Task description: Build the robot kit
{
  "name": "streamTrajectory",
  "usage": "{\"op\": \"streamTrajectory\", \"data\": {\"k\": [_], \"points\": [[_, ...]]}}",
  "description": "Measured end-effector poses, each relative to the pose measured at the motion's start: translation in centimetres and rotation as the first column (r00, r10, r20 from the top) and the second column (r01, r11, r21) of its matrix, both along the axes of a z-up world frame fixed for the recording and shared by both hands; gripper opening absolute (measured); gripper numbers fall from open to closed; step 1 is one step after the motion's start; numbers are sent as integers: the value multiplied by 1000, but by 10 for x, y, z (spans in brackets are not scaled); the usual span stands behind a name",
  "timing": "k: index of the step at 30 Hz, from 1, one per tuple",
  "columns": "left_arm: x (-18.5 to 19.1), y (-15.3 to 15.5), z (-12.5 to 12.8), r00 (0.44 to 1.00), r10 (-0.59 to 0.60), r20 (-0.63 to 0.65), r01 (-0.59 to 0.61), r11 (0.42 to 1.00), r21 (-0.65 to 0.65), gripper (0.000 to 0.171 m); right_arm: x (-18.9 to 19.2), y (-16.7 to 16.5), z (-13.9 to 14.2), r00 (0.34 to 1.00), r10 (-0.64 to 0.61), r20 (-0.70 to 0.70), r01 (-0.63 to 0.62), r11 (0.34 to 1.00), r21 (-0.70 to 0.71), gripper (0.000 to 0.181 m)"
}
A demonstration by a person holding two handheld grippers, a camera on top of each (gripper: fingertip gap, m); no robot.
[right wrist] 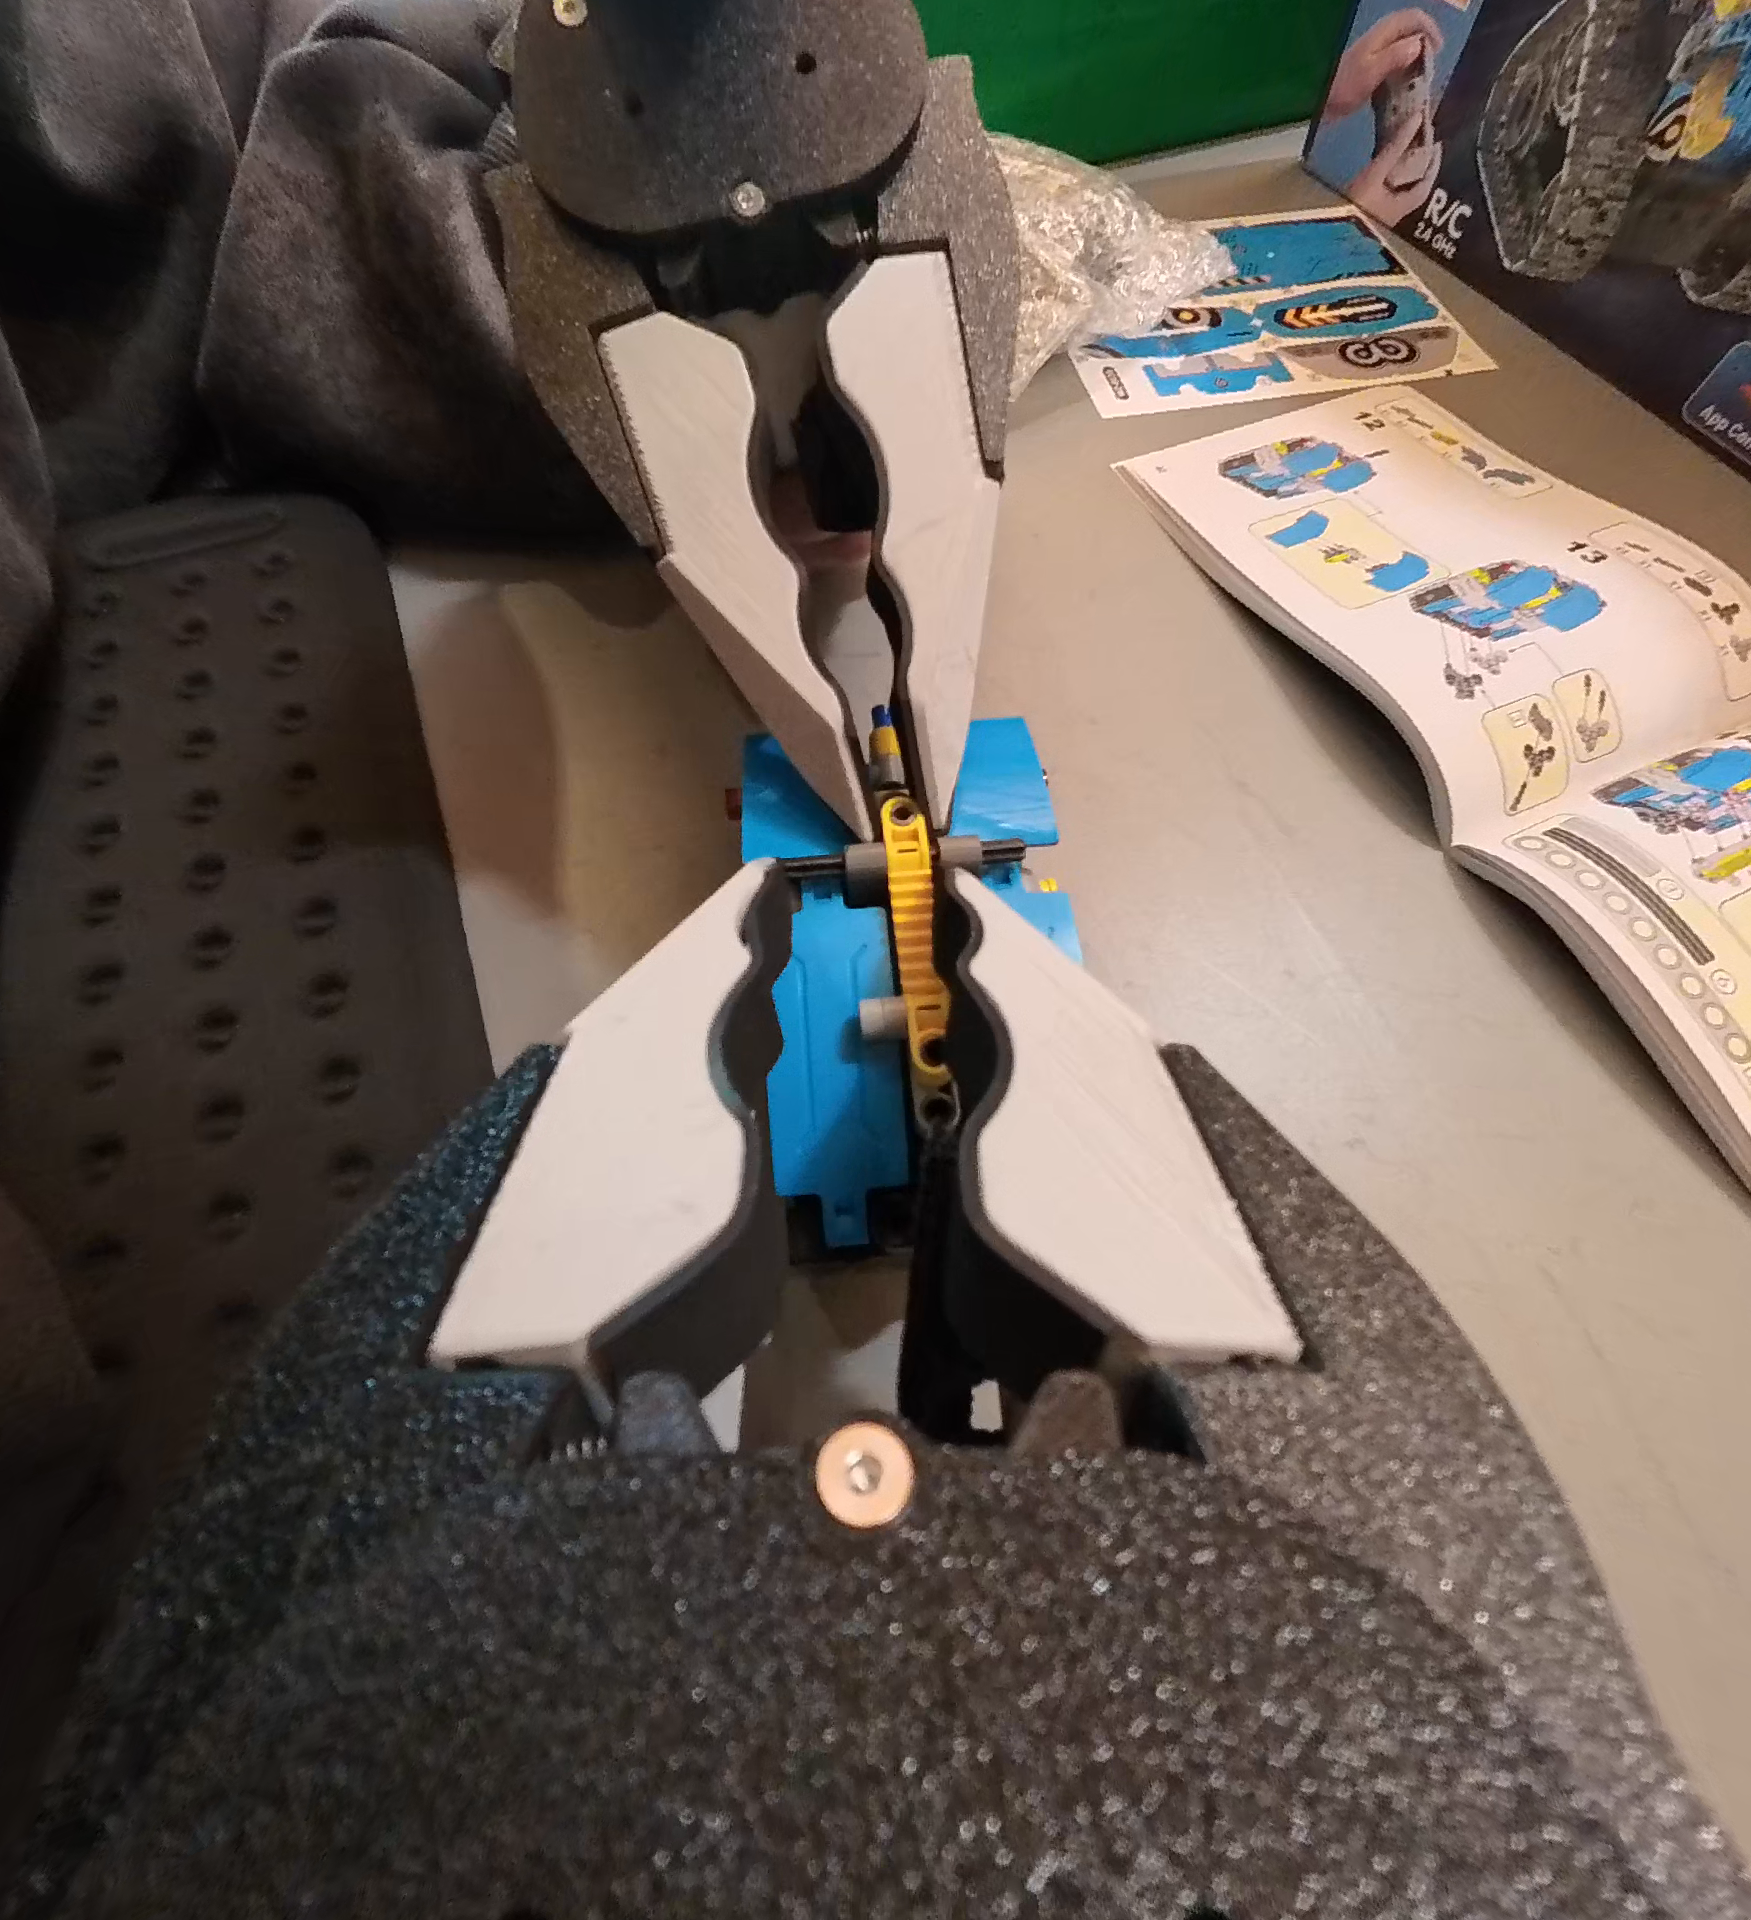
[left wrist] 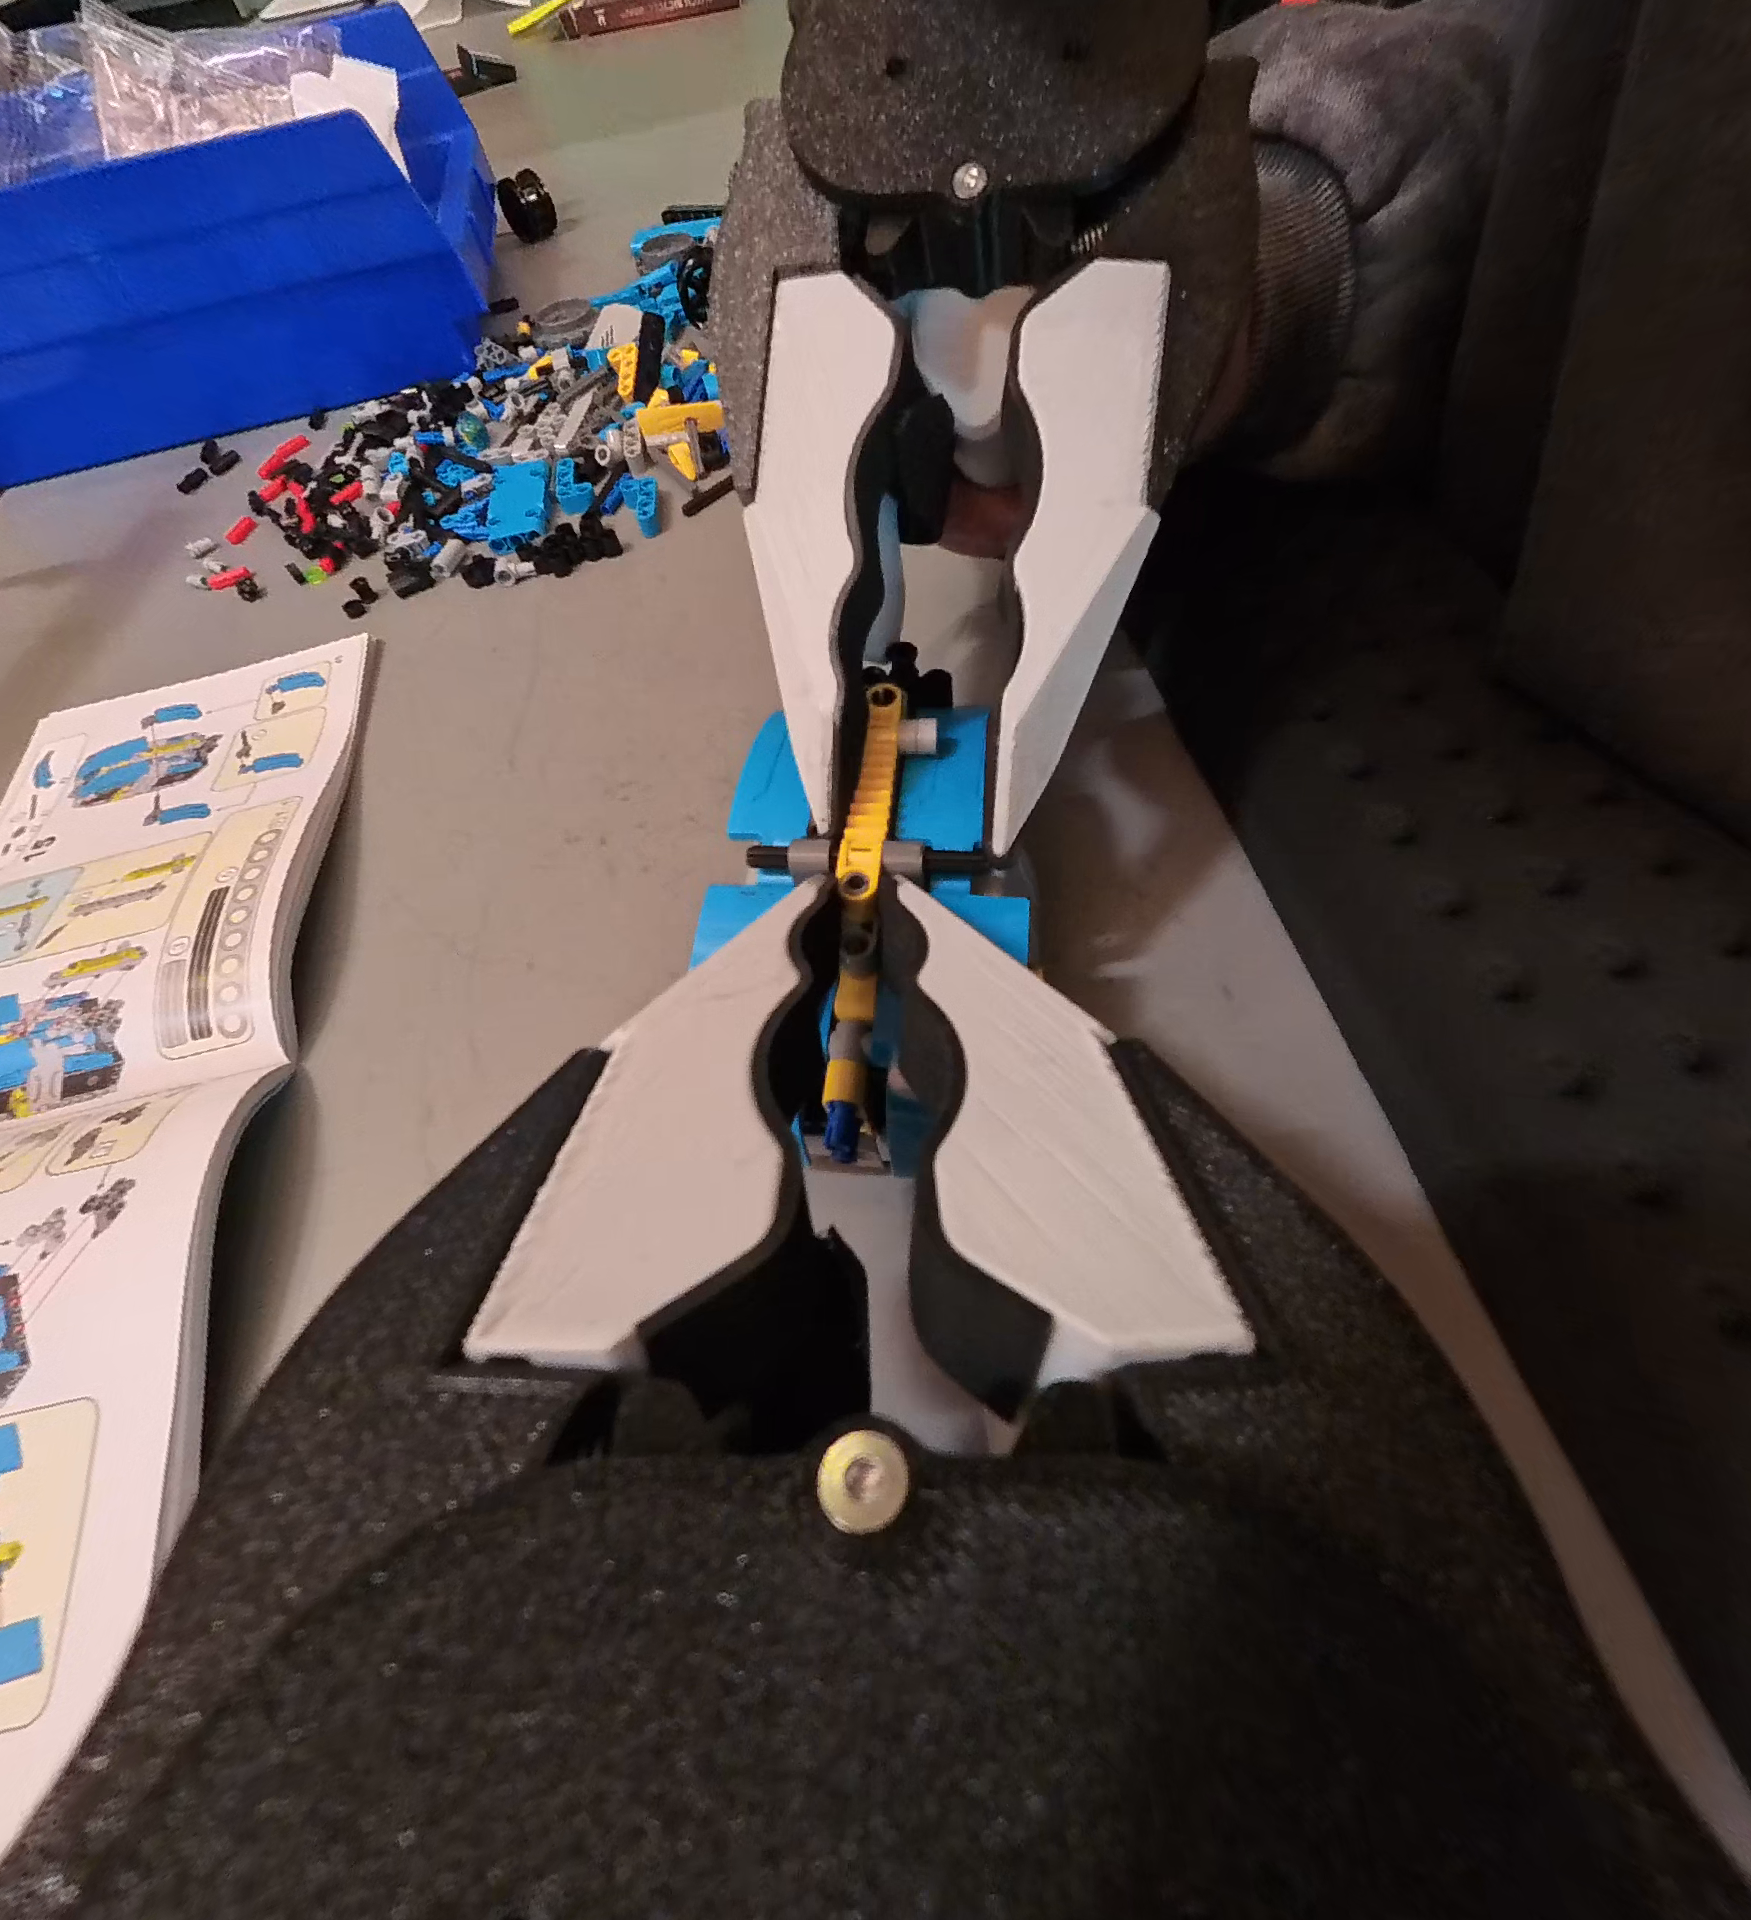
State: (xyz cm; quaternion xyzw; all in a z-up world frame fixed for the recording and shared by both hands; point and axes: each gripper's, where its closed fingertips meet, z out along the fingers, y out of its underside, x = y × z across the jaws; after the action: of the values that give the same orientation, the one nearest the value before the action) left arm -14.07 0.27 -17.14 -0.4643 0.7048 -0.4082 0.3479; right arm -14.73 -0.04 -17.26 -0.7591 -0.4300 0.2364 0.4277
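A blue brick model [left wrist: 954, 764] lies on the grey table near its edge. A yellow toothed beam [left wrist: 866, 790] with a black cross axle and grey bushes stands on top of it. My left gripper [left wrist: 863, 883] is shut on the near end of this yellow beam; in the right wrist view it [right wrist: 892, 816] comes in from the far side. My right gripper [right wrist: 860, 871] faces it with its jaws apart, straddling the yellow beam [right wrist: 910, 935] and the blue model [right wrist: 829, 1091]. The beam lies against its right finger [right wrist: 1058, 1143]. The right gripper also shows in the left wrist view [left wrist: 915, 842].
A blue bin [left wrist: 175, 312] with plastic bags and a pile of small loose parts [left wrist: 497, 468] lie at the back left. An open instruction booklet [left wrist: 123, 935] [right wrist: 1473, 727], a sticker sheet [right wrist: 1286, 332] and the set's box [right wrist: 1577, 156] lie nearby. A dark dimpled seat [left wrist: 1577, 1039] adjoins the table edge.
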Motion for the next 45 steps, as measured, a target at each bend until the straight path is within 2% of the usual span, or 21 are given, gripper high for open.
{"op": "streamTrajectory", "data": {"k": [3,4,7,9,13,16,18,20,23,25,27,34,36,45], "points": [[0,-2,1,1000,-7,5,7,1000,-5,4,0,0,0,1000,1,1,-1,1000,0,25],[0,-5,0,1000,-17,1,17,1000,-12,6,5,-1,8,1000,-8,-3,8,999,41,4],[1,-10,0,999,-39,9,39,999,35,6,5,-1,3,999,34,16,-35,998,51,5],[2,-13,0,999,-41,17,41,999,-6,6,7,-6,3,998,63,-27,-63,998,-9,6],[4,-14,0,999,-32,10,33,999,-11,6,9,-6,8,998,61,-32,-61,998,3,6],[3,-14,0,1000,-22,5,22,999,-30,7,19,-4,19,996,47,-72,-49,999,-18,33],[4,-15,0,1000,-15,10,16,999,-32,7,21,-8,13,996,80,-47,-83,995,-60,57],[3,-14,1,1000,-4,16,4,1000,-23,8,20,-6,6,996,89,-31,-91,994,-67,64],[0,-10,2,1000,26,15,-26,998,-55,20,17,-4,2,995,98,-32,-100,994,-54,59],[-3,-10,4,1000,10,12,-9,996,-87,53,16,-4,-1,994,105,-33,-107,992,-70,59],[-3,-13,3,1000,2,3,-2,995,-102,69,14,-5,-2,992,121,-31,-123,989,-77,55],[10,-18,-4,1000,-3,-29,2,998,-56,65,14,-1,-3,993,96,-70,-106,982,-158,44],[11,-22,-5,999,-19,-29,17,998,-66,57,15,0,-4,993,90,-74,-102,979,-178,40],[13,-23,-6,999,-20,-37,17,997,-80,57,14,0,-4,992,125,1,-124,988,-97,32]]}}
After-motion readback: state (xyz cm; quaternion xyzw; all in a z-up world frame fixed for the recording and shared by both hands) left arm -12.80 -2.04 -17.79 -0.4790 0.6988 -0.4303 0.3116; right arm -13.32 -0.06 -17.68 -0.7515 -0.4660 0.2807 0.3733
